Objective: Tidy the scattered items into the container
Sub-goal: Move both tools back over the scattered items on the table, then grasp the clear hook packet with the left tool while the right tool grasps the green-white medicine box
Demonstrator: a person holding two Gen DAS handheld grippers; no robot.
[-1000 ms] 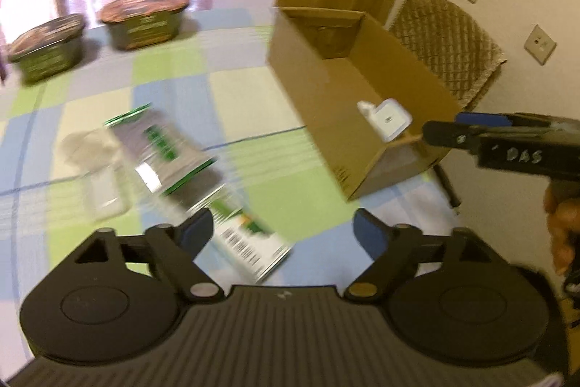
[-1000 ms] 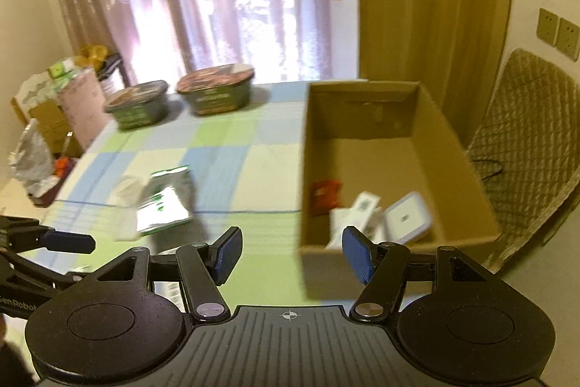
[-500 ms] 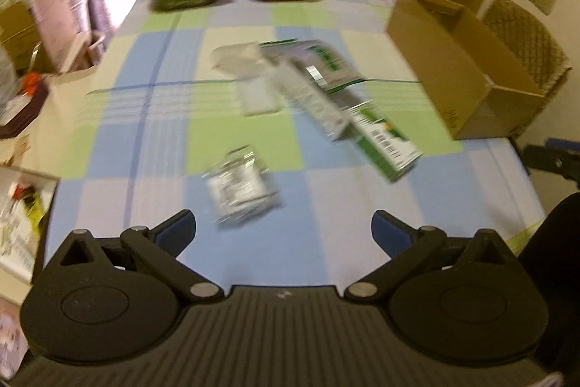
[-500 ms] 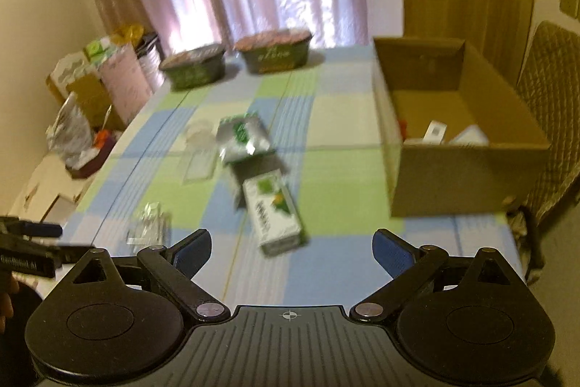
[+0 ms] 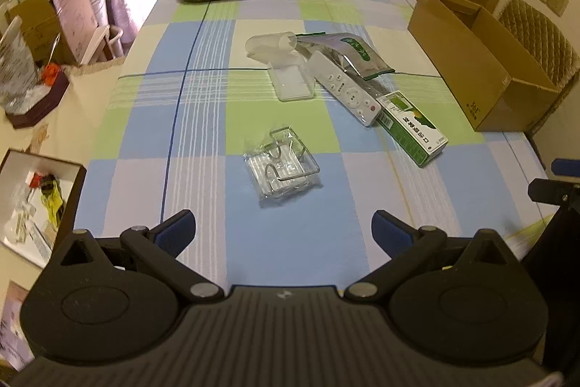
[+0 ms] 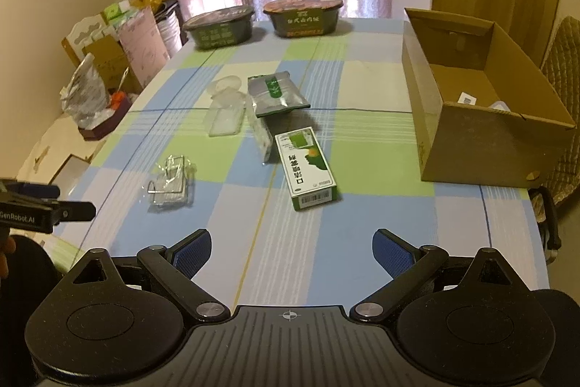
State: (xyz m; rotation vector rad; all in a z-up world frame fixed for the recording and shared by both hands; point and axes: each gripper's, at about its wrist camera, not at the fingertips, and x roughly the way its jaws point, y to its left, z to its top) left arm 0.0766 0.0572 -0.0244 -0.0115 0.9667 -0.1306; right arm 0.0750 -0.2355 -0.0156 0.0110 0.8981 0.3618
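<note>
done: cardboard box (image 6: pixel 482 118), right of frame, holds a few white items.
left: green carton (image 6: pixel 306 167), remote (image 5: pixel 344 89), pouch (image 6: pixel 275 93), wire holder (image 5: pixel 286 165), mid-frame.
jaws: left gripper (image 5: pixel 282 231) and right gripper (image 6: pixel 291 251) wide open, empty.

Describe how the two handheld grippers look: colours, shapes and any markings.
Both the left gripper and right gripper are matte black, with a ribbed centre plate, two round discs, silver pivot screws and angled arms ending in blue textured pads. The left gripper's side carries white "GenRobot.AI" lettering, seen in the right wrist view. No cables show.

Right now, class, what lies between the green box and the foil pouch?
The white remote, its ends overlapping both the box and the pouch; clearest in the left wrist view.
</note>
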